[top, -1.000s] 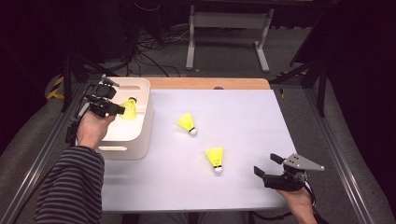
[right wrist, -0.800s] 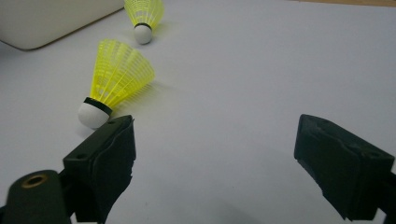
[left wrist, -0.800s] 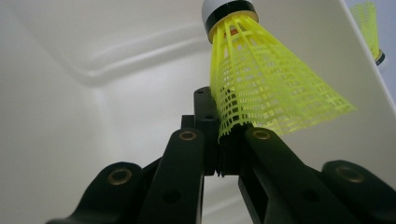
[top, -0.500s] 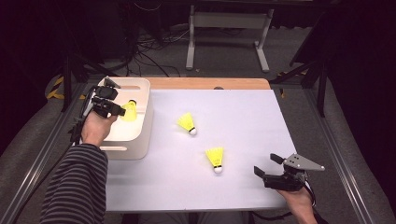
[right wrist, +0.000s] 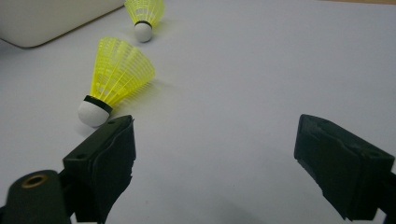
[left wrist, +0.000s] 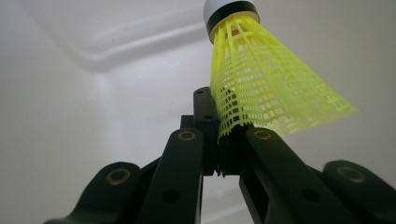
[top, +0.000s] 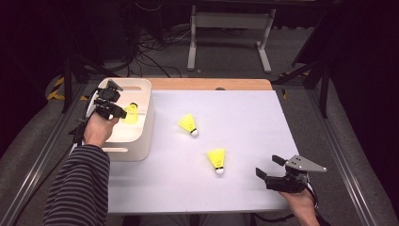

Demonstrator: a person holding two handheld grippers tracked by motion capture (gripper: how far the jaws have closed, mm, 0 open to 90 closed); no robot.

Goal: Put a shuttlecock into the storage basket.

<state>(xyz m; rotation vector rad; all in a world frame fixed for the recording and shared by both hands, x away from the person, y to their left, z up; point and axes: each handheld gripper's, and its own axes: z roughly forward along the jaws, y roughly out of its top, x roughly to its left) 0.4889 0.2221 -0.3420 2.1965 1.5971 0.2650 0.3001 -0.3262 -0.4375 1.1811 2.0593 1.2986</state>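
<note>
White table (top: 244,117): left claw (top: 123,113) pinches yellow shuttlecock (top: 131,114) inside white bin (top: 141,136); right claw (top: 267,166) wide.

No readable text, labels, brands, numbers or signs anywhere.

1. Overhead light is brightening the white table (top: 244,122) while the surroundings are staying dark.
2. Short soft shadows are falling beside each shuttlecock (right wrist: 116,77).
3. Close-up jaws are blurring in both gripper views.
4. The bin wall (left wrist: 84,70) is glowing evenly, without glare.
</note>
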